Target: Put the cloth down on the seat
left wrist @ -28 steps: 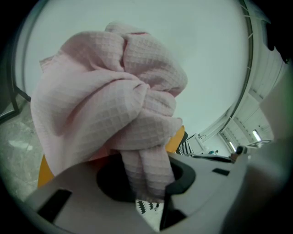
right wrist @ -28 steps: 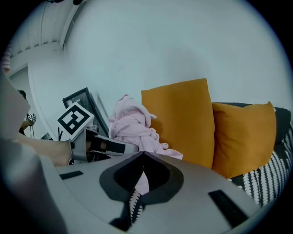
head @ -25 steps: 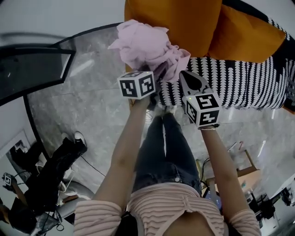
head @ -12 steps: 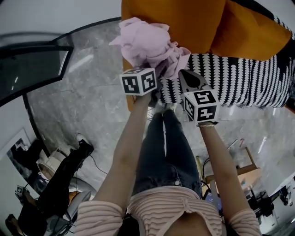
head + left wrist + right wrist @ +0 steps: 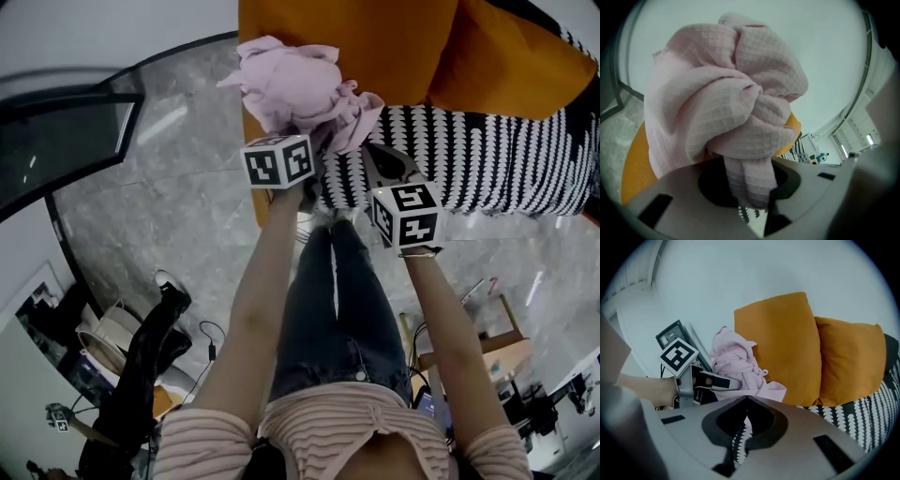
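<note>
**Cloth lowered toward seat, not released yet**

Since a second ago both grippers have sunk a little, and the cloth (image 5: 295, 89) has come closer over the near edge of the seat (image 5: 487, 159). The grip itself is unchanged.

The left gripper (image 5: 750, 187) is clamped on a thick fold of the cloth. The rest of it bulges in a bunch just beyond and above the fingertips. The right gripper (image 5: 746, 401) has its fingers together with nothing between them. It sits just beside the left one, with the cloth's hanging corner ahead of its tips.

The patterned seat lies below and beyond both sets of fingertips, and the orange cushions (image 5: 780, 343) stand behind the cloth. I cannot tell whether the hanging corner touches the seat yet, but the bulk is clearly in the air.

My read is that this is the late lowering phase. The bunch needs to come down onto the seat before the left fingers part. Letting go now could drop it at the front edge, where it might slide off.
</note>
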